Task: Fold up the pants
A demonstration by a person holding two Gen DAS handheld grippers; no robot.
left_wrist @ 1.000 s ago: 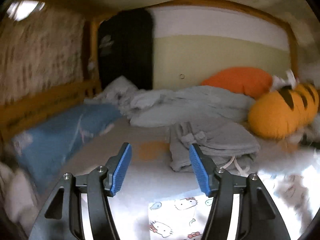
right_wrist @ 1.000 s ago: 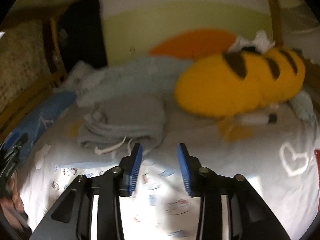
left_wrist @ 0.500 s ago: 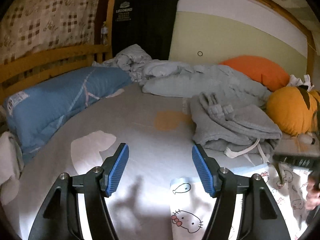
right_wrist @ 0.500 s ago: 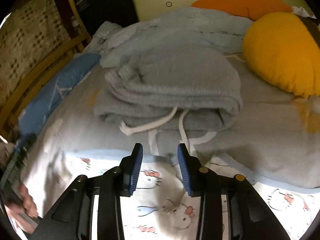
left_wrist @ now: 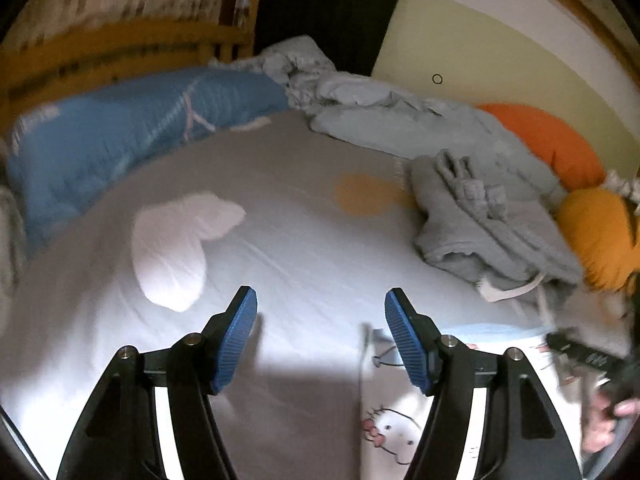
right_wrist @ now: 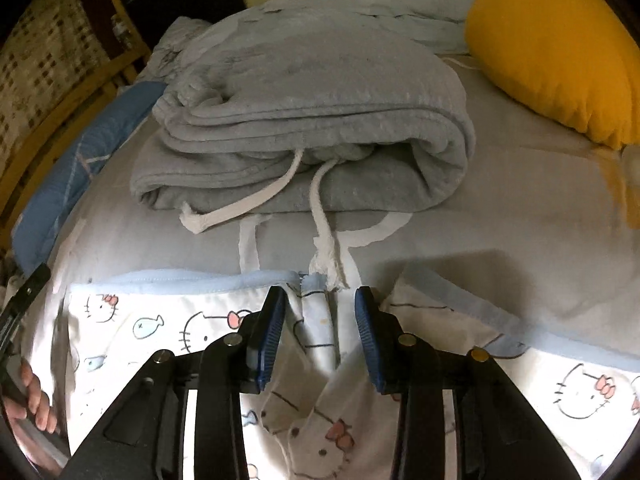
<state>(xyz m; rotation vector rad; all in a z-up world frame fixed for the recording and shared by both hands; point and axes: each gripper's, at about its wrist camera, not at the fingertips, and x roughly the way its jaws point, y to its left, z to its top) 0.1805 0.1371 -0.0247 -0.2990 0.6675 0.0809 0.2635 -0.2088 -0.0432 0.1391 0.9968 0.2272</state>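
Right gripper point(right_wrist: 322, 320) has its fingers point(right_wrist: 272, 328) set narrow, straddling a raised ridge of the Hello Kitty pants point(right_wrist: 160, 332) right at the blue waistband point(right_wrist: 180, 280). The pads don't look like they're pressing on it yet. Left gripper point(left_wrist: 320, 332) is wide and has just been opening, with nothing between the fingers and only bed point(left_wrist: 300, 240) sheet under them. The pants' edge is just beside its right finger.

The pants are spread on the near part of the bed. They look thin, light and floppy, so they'll sag and bunch. I'd pinch the waistband hem, since it's the firmest bit.

Count:
- one printed pair
- one grey folded pants point(right_wrist: 320, 112) just behind, with two drawstring ends
- one yellow cushion point(right_wrist: 552, 48)
- one orange cushion point(left_wrist: 540, 140)
- one blue pillow point(left_wrist: 120, 132)
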